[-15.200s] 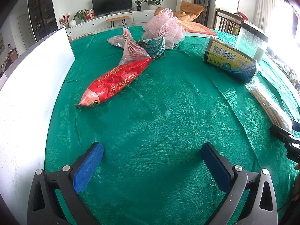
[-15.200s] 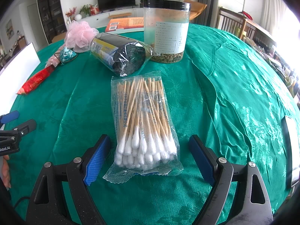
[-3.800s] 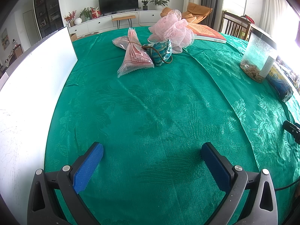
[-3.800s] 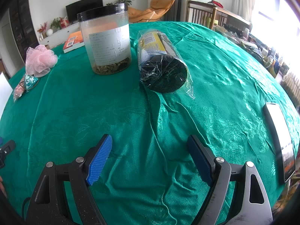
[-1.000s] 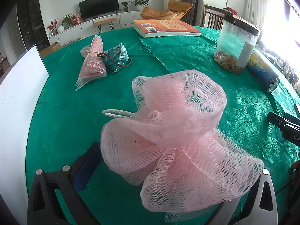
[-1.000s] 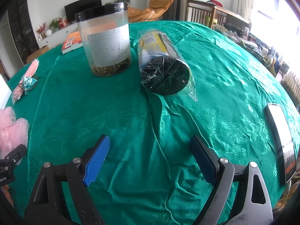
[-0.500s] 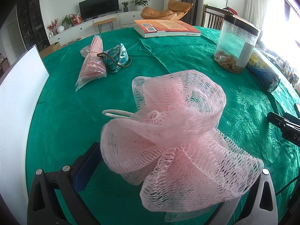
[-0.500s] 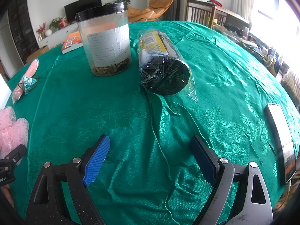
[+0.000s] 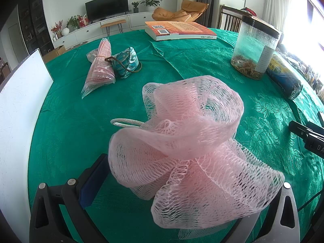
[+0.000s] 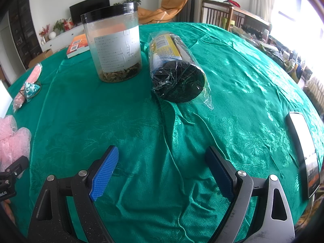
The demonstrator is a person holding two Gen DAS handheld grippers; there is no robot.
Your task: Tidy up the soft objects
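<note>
A pink mesh bath pouf (image 9: 188, 139) fills the space between the fingers of my left gripper (image 9: 180, 180); its white cord loop sticks out to the left. The pouf hides the right finger, and the jaws stand wide, so the grip is unclear. The pouf also shows at the left edge of the right wrist view (image 10: 12, 135). My right gripper (image 10: 162, 170) is open and empty above the green tablecloth (image 10: 141, 121). A pink packet (image 9: 101, 66) and a teal pouch (image 9: 127, 63) lie together at the far left of the table.
A clear jar with a black lid (image 10: 114, 44) stands beside a wrapped dark roll lying on its side (image 10: 174, 68). A book (image 9: 180, 29) lies at the far edge. A white board (image 9: 18, 101) stands at the left. A phone (image 10: 303, 151) lies at the right edge.
Since 3.8 s ago the pouf has come from the far side of the table into my left gripper. Over the last second nothing has visibly moved.
</note>
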